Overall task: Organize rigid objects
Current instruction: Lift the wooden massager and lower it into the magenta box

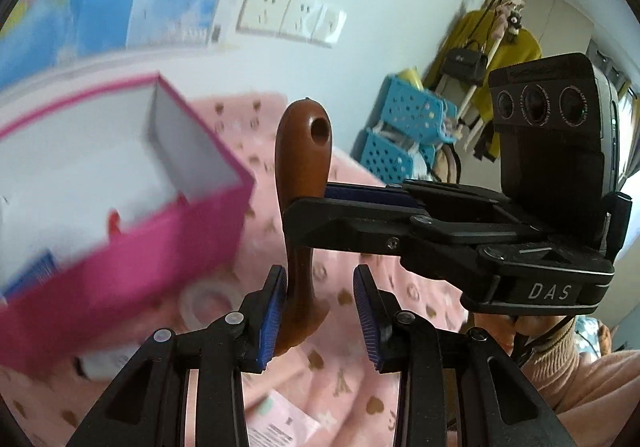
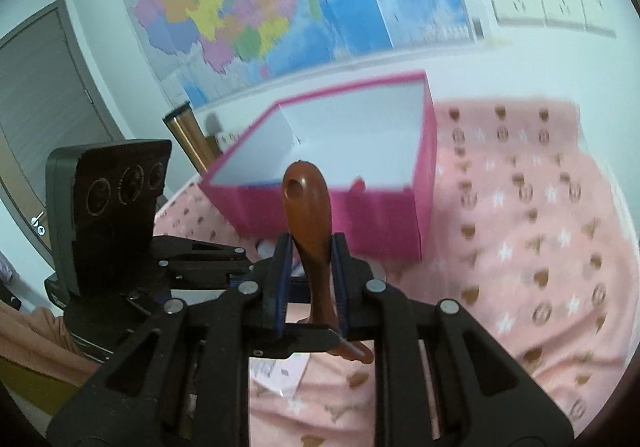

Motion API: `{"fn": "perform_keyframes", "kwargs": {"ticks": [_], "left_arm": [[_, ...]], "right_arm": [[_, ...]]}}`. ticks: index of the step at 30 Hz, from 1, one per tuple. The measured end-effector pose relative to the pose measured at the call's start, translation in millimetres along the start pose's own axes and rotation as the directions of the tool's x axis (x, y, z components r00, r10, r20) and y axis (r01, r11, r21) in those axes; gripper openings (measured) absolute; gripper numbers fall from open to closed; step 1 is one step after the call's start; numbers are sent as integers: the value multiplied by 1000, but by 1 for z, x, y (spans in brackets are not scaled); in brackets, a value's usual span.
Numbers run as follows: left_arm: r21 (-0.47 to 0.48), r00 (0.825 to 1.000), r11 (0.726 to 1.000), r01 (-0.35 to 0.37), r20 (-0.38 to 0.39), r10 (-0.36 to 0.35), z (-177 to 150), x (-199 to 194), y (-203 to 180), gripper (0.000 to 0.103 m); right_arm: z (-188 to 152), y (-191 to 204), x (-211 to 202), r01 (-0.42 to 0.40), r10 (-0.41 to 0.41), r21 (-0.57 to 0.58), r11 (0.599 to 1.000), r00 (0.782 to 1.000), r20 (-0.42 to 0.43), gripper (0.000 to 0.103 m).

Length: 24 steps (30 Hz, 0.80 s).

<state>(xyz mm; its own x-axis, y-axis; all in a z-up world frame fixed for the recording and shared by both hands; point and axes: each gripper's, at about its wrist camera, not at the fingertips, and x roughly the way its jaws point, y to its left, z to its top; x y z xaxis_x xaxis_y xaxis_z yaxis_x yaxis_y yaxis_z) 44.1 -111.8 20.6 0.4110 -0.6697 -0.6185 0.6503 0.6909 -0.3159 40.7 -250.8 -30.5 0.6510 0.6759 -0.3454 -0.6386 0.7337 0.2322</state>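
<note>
Wooden handle (image 2: 306, 203) stands upright above the pink blanket (image 2: 520, 247), clamped between my right gripper's (image 2: 308, 287) fingers. My left gripper (image 1: 320, 307) has one pad against its lower end, the other pad apart from it, fingers narrow. Pink box (image 2: 332, 211) sits at 12 o'clock beyond it.

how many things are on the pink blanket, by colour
brown: 1, wooden handle, held above the blanket
pink: 2, open box, flat packet
clear: 1, tape roll
white: 1, small object under the box edge, too blurred to name
total: 5
</note>
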Motion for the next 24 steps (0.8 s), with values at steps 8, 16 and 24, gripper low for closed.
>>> {"fn": "perform_keyframes", "kwargs": {"ticks": [8, 16, 24], "left_arm": [[55, 992, 994, -97, 87, 92, 53, -24, 6, 34], [13, 984, 986, -167, 70, 165, 84, -16, 42, 34], [-58, 986, 984, -165, -23, 164, 88, 19, 78, 34]], "right_arm": [[62, 9, 5, 0, 6, -75, 997, 997, 83, 21], [94, -3, 39, 15, -10, -68, 998, 997, 78, 21], [96, -28, 81, 41, -41, -25, 999, 999, 3, 21]]}}
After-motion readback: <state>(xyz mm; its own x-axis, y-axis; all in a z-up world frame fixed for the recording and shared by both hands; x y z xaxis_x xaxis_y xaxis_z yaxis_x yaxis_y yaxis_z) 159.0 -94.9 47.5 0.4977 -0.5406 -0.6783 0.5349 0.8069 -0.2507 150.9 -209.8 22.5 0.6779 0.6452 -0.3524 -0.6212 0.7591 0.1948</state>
